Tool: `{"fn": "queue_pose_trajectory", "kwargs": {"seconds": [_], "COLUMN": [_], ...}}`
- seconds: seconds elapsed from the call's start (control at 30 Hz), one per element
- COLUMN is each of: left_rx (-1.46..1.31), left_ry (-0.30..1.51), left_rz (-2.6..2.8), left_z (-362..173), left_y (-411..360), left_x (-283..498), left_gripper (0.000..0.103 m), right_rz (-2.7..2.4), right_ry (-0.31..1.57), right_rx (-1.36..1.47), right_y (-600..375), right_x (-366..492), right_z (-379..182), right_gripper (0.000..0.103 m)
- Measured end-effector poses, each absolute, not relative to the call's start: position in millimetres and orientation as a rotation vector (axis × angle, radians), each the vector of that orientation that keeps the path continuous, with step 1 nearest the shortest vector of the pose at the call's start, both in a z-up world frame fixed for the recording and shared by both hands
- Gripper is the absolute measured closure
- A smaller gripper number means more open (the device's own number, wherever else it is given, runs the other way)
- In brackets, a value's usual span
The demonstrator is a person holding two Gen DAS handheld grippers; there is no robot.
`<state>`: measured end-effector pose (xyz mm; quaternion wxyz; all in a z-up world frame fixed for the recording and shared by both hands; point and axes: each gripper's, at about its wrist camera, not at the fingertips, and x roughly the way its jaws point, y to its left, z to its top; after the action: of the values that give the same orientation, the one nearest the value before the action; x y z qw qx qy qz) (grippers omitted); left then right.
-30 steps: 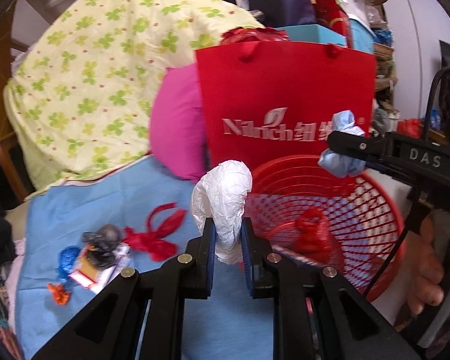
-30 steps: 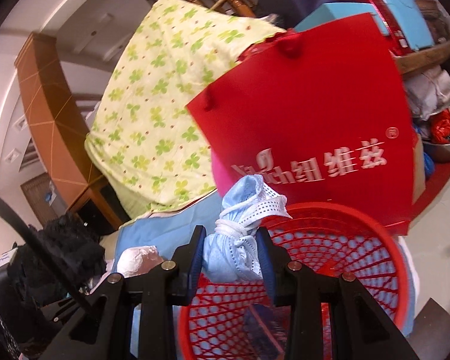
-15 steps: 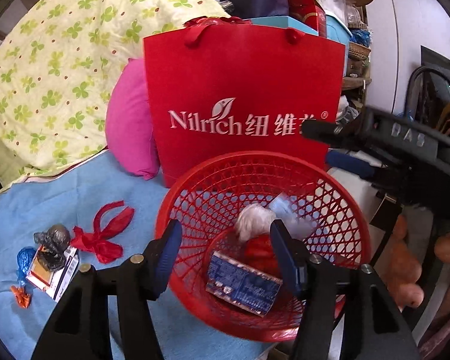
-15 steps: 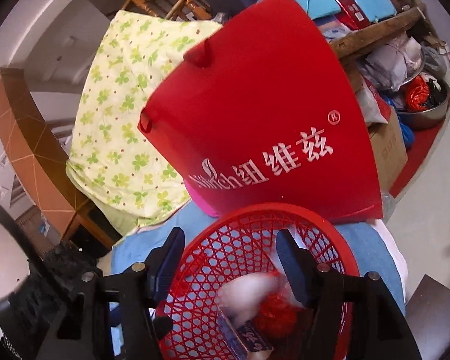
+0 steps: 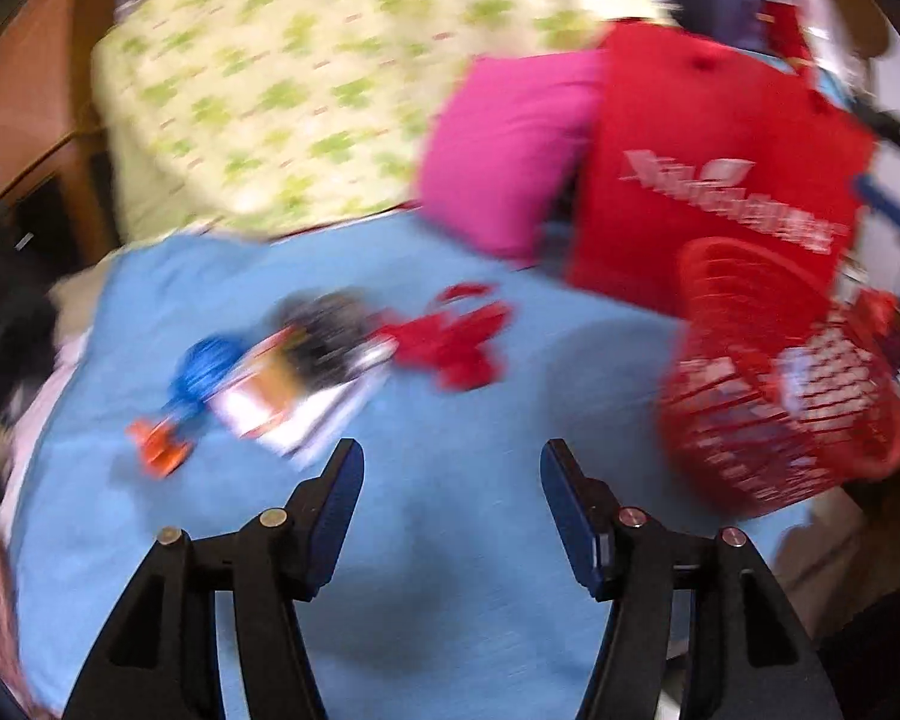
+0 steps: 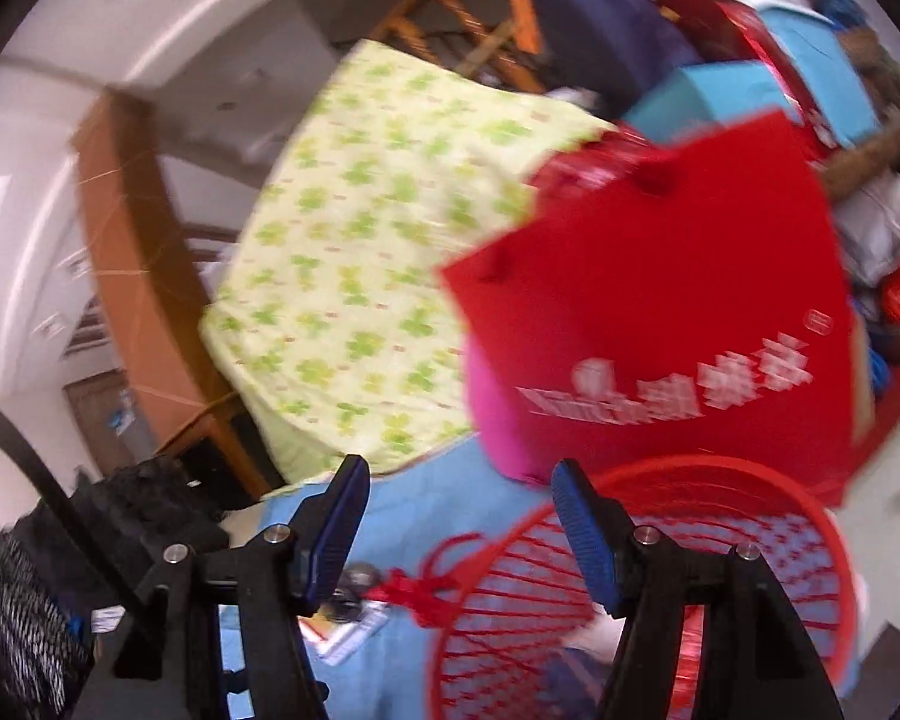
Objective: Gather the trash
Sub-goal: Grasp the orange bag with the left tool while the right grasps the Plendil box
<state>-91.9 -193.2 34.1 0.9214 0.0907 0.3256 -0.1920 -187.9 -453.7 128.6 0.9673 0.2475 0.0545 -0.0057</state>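
Both the left gripper (image 5: 452, 483) and right gripper (image 6: 459, 501), fingers apart and empty, had swung off the red basket (image 5: 774, 378) toward the remaining trash (image 5: 306, 372) lying on the blue cloth (image 5: 450, 570).

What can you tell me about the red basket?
The basket is round, red and looks like plastic, with open lattice walls and a solid rim. It sits on the blue cloth in front of the red bag. In the left view it looks tilted. Something pale shows inside, too blurred to name. The right hand-held gripper hangs open by its rim.
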Motion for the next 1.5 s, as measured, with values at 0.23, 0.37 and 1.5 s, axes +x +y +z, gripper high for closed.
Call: {"fn": "queue_pose_trajectory", "kwargs": {"seconds": [0.23, 0.37, 1.5], "left_rx": [0.068, -0.005, -0.299], "left_ry": [0.706, 0.707, 0.957], "left_rz": [-0.155, -0.068, -0.077], "left_z": [18.4, 18.6, -58.7], "left_y": [-82.0, -41.3, -5.9], "left_x": [-68.0, -54.6, 109.8], "left_gripper": [0.041, 0.041, 0.06], "right_rz": [0.202, 0.263, 0.145], "right_ry": [0.163, 0.31, 0.899], "right_rx": [0.473, 0.488, 0.86], "right_y": [-377.9, -341.6, -286.8], "right_x": [-152.1, -112.2, 108.5], "right_z": [128.5, 110.9, -76.2], "right_gripper": [0.035, 0.035, 0.067]}}
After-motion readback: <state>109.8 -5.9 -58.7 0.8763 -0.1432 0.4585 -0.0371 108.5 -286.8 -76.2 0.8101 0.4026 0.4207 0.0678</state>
